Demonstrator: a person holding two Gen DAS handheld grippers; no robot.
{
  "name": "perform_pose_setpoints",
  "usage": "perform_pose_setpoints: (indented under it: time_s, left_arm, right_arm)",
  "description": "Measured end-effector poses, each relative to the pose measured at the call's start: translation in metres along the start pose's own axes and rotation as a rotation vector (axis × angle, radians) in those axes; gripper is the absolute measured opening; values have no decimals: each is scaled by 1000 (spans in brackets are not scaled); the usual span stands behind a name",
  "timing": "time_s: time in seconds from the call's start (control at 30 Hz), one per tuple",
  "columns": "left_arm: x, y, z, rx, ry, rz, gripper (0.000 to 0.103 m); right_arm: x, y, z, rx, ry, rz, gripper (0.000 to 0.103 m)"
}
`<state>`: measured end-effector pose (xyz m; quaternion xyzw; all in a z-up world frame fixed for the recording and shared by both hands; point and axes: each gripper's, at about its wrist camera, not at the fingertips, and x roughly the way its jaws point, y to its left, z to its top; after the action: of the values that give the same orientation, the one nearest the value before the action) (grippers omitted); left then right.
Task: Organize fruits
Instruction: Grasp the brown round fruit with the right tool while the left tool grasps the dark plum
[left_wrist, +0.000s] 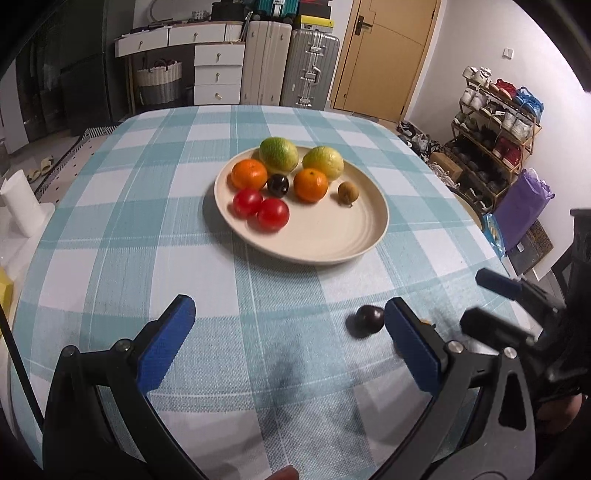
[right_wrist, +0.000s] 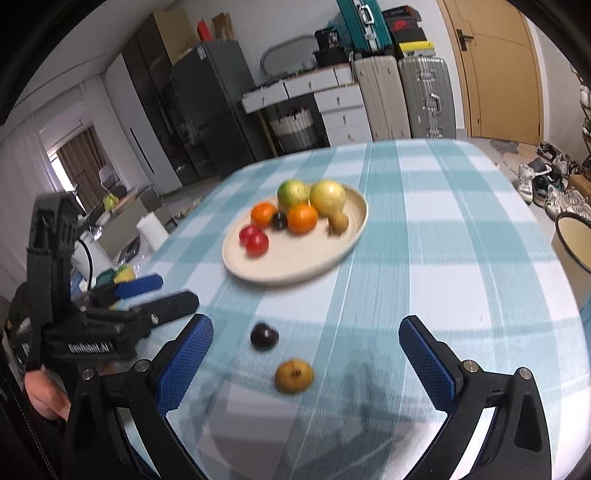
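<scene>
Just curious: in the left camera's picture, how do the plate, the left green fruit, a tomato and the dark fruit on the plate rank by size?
1. Plate
2. Green fruit
3. Tomato
4. Dark fruit
They sit close together, so nearness hardly skews this.

Both wrist cameras sit low at the near edge of the checked table (left_wrist: 110, 206), angled down and toward the far wall (left one from the left), sharing the plate (left_wrist: 332, 236) and dark plum (right_wrist: 264, 336).

The left gripper (left_wrist: 291, 343) is held with jaws spread wide, empty, angled down over the table (left_wrist: 147, 221); the right gripper (right_wrist: 306, 354) likewise, beside it.
</scene>
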<state>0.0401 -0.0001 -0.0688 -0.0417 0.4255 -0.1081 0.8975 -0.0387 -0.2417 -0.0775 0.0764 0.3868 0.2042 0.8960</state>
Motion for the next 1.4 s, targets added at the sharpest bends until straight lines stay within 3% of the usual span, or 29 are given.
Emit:
perform_pose_setpoints:
  time_s: [0.2,0.5,0.57,0.7,0.87,0.9,0.97,1.4]
  left_arm:
    - [5,5,-5,-7,25,10,102]
    - [8,6,-14,-12,59,7,102]
    - [9,7,-15,-20,75,7,102]
    - [9,9,-16,-24,79,5,102]
    - [11,13,-18,-31,89,12,102]
    - [11,14,-18,-37,91,15,102]
    - [13,17,-18,-49,96,12,102]
    - [23,14,-20,-69,137,-28,102]
  right_arm:
    - [11,1,-17,25,50,51,103]
    - [20,6,-25,21,85,60,100]
    - [23,7,-25,21,104,63,90]
    - [29,10,-27,12,136,44,83]
    - [35,14,-31,-7,167,54,51]
    - [36,16,-32,-16,173,52,50]
    - [37,21,-33,-43,170,30,29]
    - [30,11,-30,-18,132,-3,29]
